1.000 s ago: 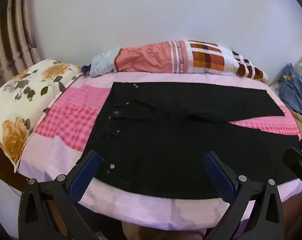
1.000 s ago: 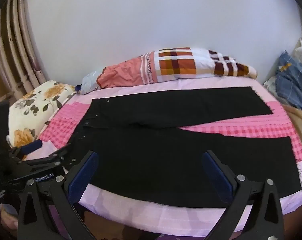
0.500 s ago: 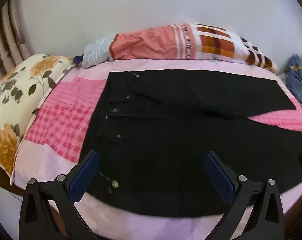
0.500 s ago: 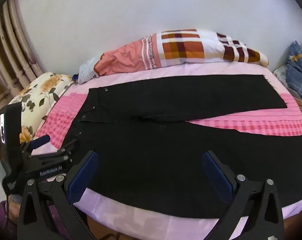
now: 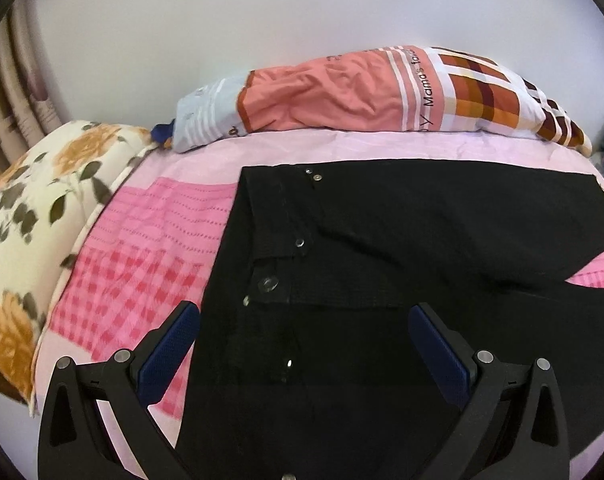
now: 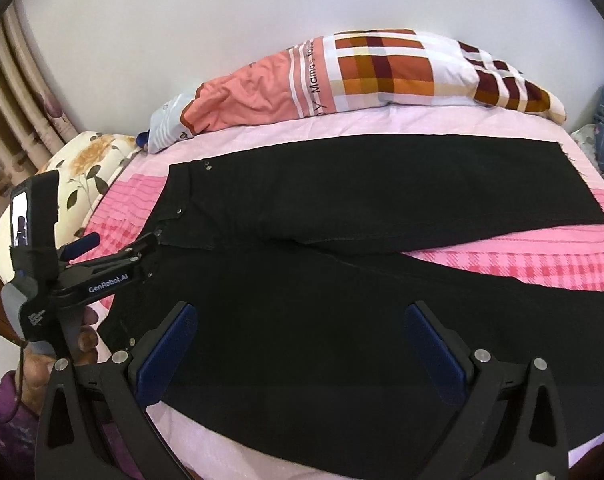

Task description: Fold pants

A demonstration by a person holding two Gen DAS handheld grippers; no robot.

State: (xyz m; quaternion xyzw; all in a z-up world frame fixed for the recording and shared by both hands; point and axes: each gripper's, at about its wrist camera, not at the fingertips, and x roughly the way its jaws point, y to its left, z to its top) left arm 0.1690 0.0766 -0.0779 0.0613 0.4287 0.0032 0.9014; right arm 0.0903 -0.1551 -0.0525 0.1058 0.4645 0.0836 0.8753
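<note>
Black pants (image 6: 342, 288) spread flat on the bed (image 6: 502, 248); left gripper (image 5: 302, 340) and right gripper (image 6: 298, 340) hover above them, fingers wide, holding nothing.

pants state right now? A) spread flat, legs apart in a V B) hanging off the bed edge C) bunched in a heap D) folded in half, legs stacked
A: the black pants lie flat on the pink bedsheet, which shows in the wedge between the two legs; both the left hand-held gripper and the right hand-held gripper are open and hold nothing.
</note>
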